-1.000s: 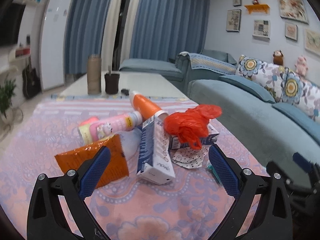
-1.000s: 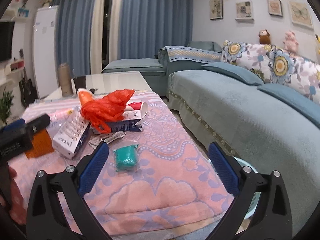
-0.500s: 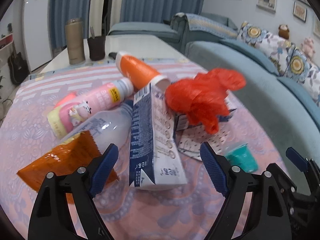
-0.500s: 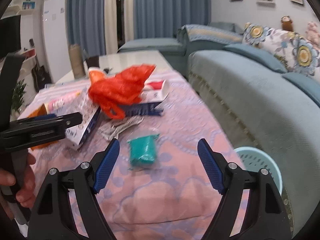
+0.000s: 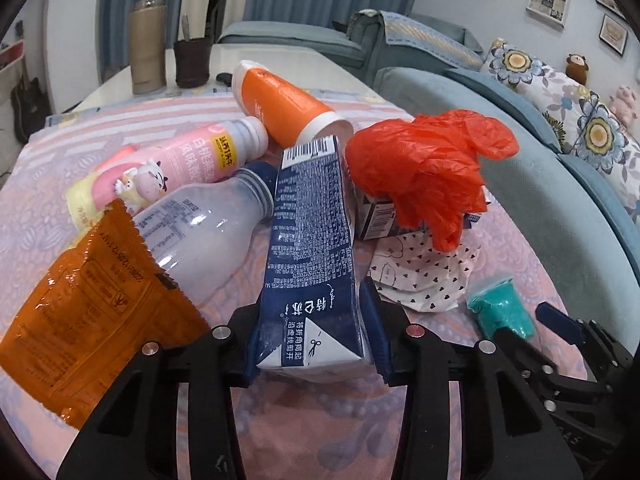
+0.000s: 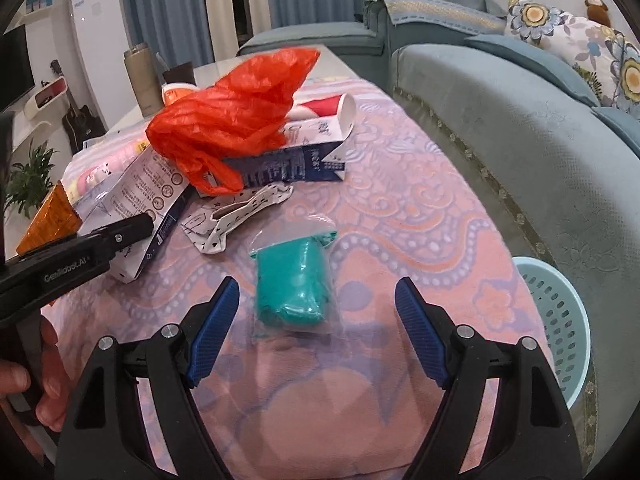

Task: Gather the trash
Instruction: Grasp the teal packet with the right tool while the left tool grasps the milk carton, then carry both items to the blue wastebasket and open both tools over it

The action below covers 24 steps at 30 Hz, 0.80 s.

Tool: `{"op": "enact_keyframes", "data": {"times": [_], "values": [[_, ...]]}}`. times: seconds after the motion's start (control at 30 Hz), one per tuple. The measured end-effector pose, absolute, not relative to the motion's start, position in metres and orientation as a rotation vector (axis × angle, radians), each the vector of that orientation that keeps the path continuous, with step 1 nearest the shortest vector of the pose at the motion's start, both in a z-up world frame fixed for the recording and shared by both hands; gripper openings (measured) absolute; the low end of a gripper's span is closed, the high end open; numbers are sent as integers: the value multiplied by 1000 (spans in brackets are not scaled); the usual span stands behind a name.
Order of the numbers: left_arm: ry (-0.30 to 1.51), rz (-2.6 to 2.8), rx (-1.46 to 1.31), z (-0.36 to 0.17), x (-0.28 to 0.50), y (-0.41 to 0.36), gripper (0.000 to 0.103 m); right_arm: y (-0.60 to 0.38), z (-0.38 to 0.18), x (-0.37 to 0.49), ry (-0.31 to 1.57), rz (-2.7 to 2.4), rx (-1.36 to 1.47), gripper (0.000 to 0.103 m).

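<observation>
Trash lies on a pink tablecloth (image 5: 320, 420). My left gripper (image 5: 312, 344) is shut on the near end of a blue and white milk carton (image 5: 312, 248), which also shows in the right wrist view (image 6: 148, 200). My right gripper (image 6: 316, 320) is open, its fingers on either side of a teal packet in clear wrap (image 6: 294, 284), not touching it; the packet also shows in the left wrist view (image 5: 502, 312). A red plastic bag (image 5: 428, 168) sits on a second carton (image 6: 292, 164). An orange snack bag (image 5: 88, 312), a clear bottle (image 5: 200, 232), a pink bottle (image 5: 180, 164) and an orange cup (image 5: 284, 104) lie around.
A light blue basket (image 6: 560, 320) stands on the floor between the table's right edge and the blue sofa (image 6: 520, 140). A heart-print wrapper (image 5: 420, 276) lies by the teal packet. A tan tumbler (image 5: 148, 44) and a dark cup (image 5: 193, 62) stand at the far end.
My left gripper moved forward and closed on the milk carton. My right gripper moved forward and down, bringing its open fingers around the teal packet.
</observation>
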State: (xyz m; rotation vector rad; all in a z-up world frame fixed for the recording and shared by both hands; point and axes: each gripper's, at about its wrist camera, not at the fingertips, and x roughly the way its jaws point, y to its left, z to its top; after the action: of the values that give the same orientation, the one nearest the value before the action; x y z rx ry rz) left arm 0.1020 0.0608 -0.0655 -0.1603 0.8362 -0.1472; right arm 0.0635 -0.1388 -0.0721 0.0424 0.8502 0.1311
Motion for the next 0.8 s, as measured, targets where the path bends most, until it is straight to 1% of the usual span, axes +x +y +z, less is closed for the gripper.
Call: {"op": "enact_keyframes", "data": {"times": [0.07,0.1,0.13,0.17,0.3,0.43,0.67,0.8], "values": [[824,-154,-172,-63,98,61,39,-137,-75,69,875,136,46,73],[813,-158,-179,-60,95,62,39,-137,-75,69,880,141,49,61],[798,-162,-183,-57,92,63,38,-137,-76,71,890,153,51,44],[787,-166,-185,-54,88,63,38,-137,-77,71,897,162,56,36],[727,-195,-216,-38,73,61,35,-142,-74,65,874,173,70,33],[652,-265,-221,-16,53,51,35,-154,-56,51,811,167,89,32],[553,-402,-198,30,27,3,35,-204,-26,25,728,84,132,32],[523,-496,-153,48,24,-41,35,-255,-7,7,669,-27,169,32]]}}
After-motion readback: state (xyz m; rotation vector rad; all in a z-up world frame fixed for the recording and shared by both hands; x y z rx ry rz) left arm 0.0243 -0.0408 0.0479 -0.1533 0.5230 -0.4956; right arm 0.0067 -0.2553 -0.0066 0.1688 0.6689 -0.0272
